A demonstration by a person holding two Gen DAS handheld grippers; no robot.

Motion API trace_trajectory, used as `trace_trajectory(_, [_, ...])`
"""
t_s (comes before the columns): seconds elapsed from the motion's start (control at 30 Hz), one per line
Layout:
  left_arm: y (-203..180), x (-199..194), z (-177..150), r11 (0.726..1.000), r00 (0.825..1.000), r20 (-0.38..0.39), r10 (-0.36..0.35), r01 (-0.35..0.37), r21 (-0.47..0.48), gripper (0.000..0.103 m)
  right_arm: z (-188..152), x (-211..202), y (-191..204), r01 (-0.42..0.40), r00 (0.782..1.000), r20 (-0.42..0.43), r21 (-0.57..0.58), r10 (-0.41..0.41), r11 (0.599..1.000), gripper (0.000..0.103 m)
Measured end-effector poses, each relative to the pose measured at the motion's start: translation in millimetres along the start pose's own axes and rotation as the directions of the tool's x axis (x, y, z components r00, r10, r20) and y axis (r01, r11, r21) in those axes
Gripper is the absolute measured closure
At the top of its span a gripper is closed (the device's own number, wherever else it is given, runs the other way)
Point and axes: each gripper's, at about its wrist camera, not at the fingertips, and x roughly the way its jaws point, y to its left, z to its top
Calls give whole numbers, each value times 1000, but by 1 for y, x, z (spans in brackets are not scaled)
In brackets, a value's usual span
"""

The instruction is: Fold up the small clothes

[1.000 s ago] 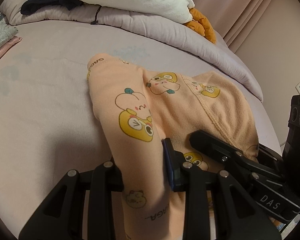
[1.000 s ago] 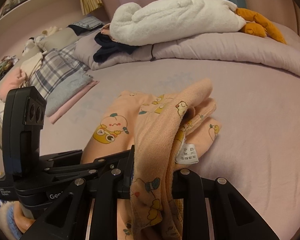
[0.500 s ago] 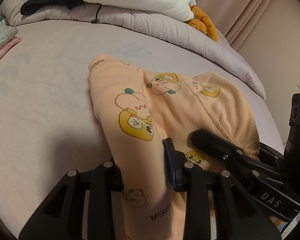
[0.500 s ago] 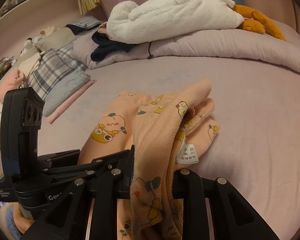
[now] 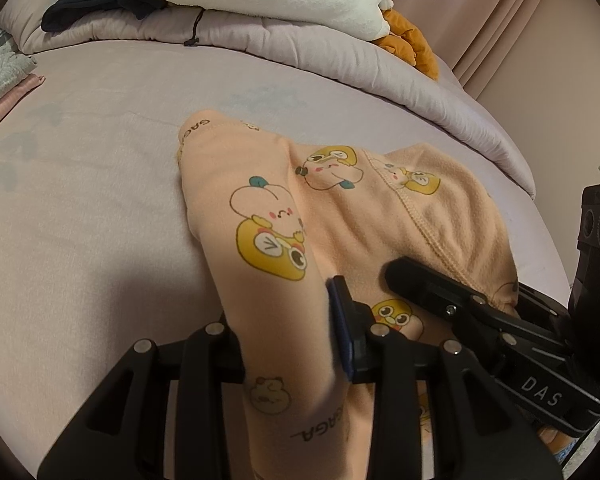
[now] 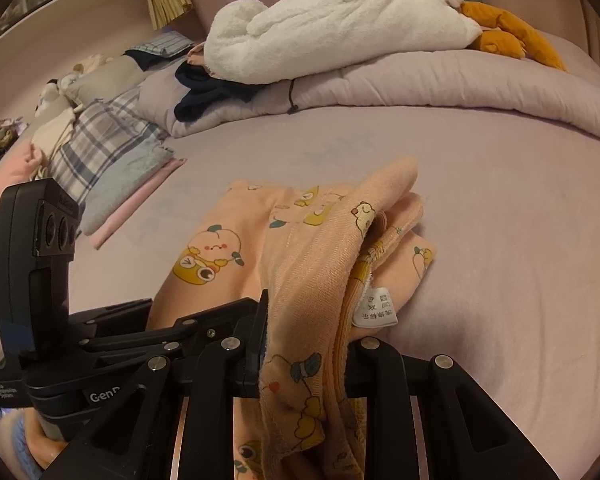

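Pinching peach garment [image 5: 340,216], both grippers

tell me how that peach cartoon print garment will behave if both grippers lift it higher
The garment is probably floppy: it already sags between the left gripper and right gripper. Its loose layers and tag would likely dangle. It looks thin and light.

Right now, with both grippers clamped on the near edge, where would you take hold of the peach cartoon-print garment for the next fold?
Probably the far rounded end of the peach cartoon-print garment, approached from the left over bare lilac bedsheet. That end lies flat and free; the right side is already bunched in layers around the white care label.
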Motion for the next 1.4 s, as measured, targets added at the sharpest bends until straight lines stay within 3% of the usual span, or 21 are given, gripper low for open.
trace_trajectory(0.9, [1, 2, -1, 999, 999, -6, 32, -32, 3, 65, -2, 5, -13, 0, 1000, -23, 53, 1, 999, 78])
trace_trajectory(1.4, [0, 2, -2, 998, 998, -9, 69, -69, -2, 55, -3, 6, -19, -4, 999, -38, 82, 7, 997, 78])
